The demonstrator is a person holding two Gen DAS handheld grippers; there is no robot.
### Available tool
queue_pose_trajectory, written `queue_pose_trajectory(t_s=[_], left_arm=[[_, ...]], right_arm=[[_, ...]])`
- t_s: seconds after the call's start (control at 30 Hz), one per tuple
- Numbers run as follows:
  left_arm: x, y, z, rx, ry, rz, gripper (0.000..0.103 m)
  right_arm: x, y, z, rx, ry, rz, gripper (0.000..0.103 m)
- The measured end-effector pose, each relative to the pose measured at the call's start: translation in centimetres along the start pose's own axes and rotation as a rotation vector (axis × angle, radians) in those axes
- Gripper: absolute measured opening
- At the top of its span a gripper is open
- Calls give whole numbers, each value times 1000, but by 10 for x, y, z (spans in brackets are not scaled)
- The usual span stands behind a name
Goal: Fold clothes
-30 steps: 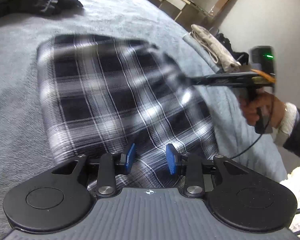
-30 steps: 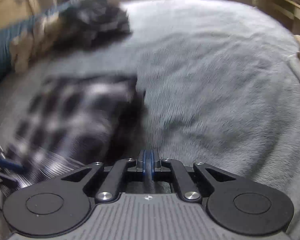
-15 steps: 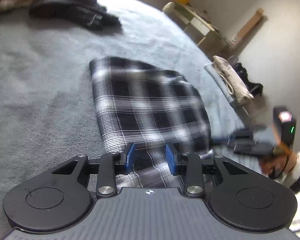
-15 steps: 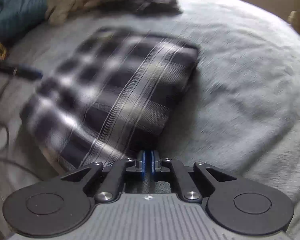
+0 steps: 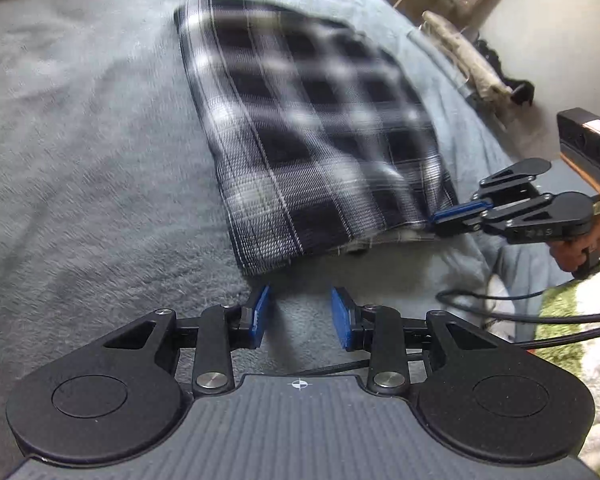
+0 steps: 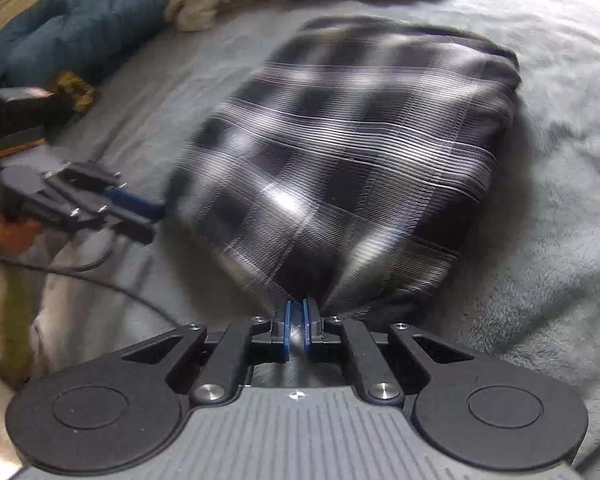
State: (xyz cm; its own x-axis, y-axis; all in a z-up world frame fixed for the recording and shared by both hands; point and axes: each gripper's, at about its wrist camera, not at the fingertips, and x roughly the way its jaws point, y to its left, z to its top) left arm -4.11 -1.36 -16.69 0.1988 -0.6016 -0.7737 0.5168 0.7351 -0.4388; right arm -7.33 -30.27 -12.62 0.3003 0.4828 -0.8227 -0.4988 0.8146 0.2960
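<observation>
Jaws pinching folded plaid cloth (image 6: 351,152), fleecy blanket (image 6: 539,220)

The folded plaid garment (image 6: 351,160) is a thin woven cloth with a fine ribbed weave, lying on a soft, fuzzy, matt grey fleece blanket (image 5: 80,160), while each gripper (image 5: 300,314) is matt black plastic with bright metal screws and smooth blue pads (image 5: 260,312).

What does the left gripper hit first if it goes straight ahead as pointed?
Likely the plaid garment's near folded edge: the left gripper is open, with a short strip of grey blanket between. If it's angled down, it meets the blanket first; depth is unclear.
</observation>
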Motion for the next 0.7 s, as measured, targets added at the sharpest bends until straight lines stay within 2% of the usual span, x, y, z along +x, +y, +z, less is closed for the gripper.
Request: queue_pose_trajectory(t_s=[0.13,0.17,0.23,0.27,0.33,0.4,0.43,0.53,0.6,0.67,0.7], left_arm=[[-16,11,11,-56,-89,9,33],[-15,14,14,-78,-99,14,33],[-8,20,16,-114,-97,33,33],[-2,23,16,-129,-89,46,33],[3,29,14,-163,-78,47,33],[1,33,13,-194,-89,31,33],[-2,34,14,-201,-98,26,34],[-8,38,15,-226,-131,16,34],[-5,42,16,-248,-121,8,34],[4,43,14,-266,-88,-8,32],[6,43,12,-275,-78,-19,27]], right_arm=[[-35,-26,6,167,-167,-62,6],[-34,-35,5,214,-177,-86,7],[-26,-50,-3,287,-141,-117,7],[-19,-55,-10,317,-92,-87,8],[-3,-65,-28,414,41,84,10],[2,-74,-41,508,94,183,11],[-3,-79,-45,545,71,193,11],[-29,-105,-54,683,-99,204,14],[-36,-121,-55,776,-174,204,21],[-29,-125,-51,796,-167,178,29],[-22,-125,-50,795,-145,172,34]])
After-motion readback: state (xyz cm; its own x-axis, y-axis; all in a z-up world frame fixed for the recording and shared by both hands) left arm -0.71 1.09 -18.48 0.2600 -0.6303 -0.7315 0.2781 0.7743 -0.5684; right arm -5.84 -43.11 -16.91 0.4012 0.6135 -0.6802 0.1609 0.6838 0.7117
